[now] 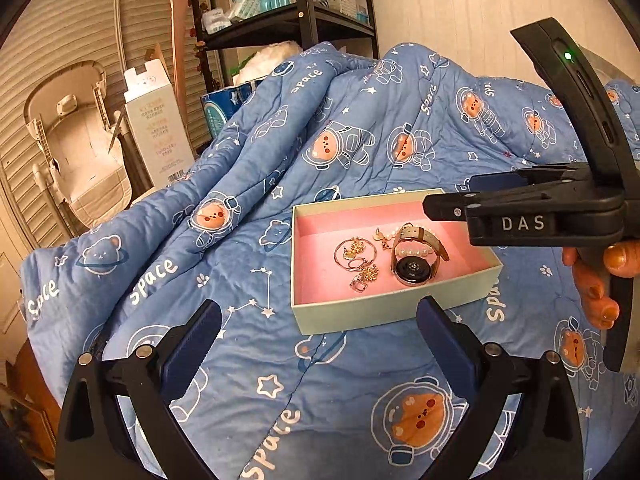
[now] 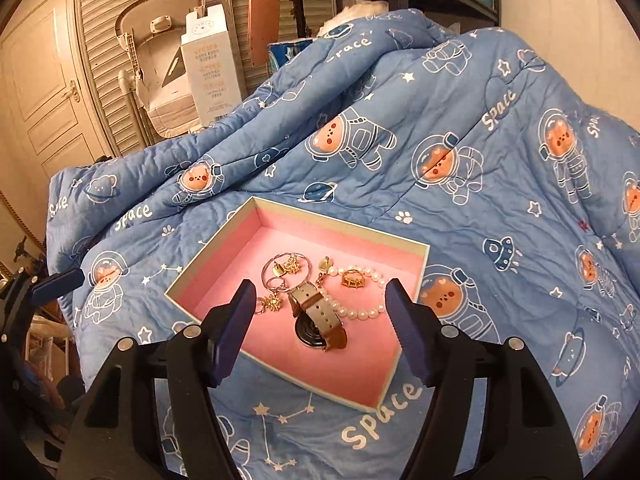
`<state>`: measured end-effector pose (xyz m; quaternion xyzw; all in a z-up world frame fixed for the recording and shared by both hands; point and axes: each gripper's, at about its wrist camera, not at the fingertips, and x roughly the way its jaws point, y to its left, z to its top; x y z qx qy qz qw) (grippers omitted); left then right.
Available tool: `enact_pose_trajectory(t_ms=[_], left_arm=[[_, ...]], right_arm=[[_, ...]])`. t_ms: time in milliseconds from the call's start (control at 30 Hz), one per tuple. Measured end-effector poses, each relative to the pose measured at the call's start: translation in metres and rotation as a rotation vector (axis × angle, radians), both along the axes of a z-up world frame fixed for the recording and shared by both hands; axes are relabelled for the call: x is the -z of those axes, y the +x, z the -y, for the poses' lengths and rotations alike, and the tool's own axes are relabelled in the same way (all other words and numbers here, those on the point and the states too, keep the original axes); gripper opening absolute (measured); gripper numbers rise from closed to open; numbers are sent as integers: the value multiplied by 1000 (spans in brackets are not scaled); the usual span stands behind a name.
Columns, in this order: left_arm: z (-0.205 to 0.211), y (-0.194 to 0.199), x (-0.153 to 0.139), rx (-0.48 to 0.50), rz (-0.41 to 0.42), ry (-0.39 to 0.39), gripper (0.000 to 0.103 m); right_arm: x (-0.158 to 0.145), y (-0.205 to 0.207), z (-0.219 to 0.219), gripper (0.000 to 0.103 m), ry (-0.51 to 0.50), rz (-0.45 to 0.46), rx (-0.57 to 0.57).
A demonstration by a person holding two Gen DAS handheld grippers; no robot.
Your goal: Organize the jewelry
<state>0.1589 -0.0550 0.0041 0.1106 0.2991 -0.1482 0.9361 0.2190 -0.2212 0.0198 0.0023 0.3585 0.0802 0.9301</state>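
A home bedroom: a blue space-bear quilt [image 1: 280, 152] covers a bed, with a baby seat [image 1: 76, 148], a shelf [image 1: 288, 12] of household supplies, and a panelled door [image 2: 44, 92].

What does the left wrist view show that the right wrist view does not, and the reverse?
Only the left wrist view shows the right hand-held gripper from the side, marked DAS, with the hand holding it. Only the right wrist view shows a panelled door and the gold cage charm on the pearl bracelet. Both show the pink-lined box on the blue space quilt, with the watch and rings inside, between open jaws holding nothing.
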Motion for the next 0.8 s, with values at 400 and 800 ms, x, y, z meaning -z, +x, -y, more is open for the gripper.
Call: enact_pose_trajectory(t_ms=[400, 800], left_arm=[[-34, -74, 4, -114, 51, -192, 96], [-39, -133, 1, -146, 123, -238, 96]], right_arm=[[-1, -117, 4, 79, -20, 214, 127], [-2, -208, -9, 87, -74, 372, 200]])
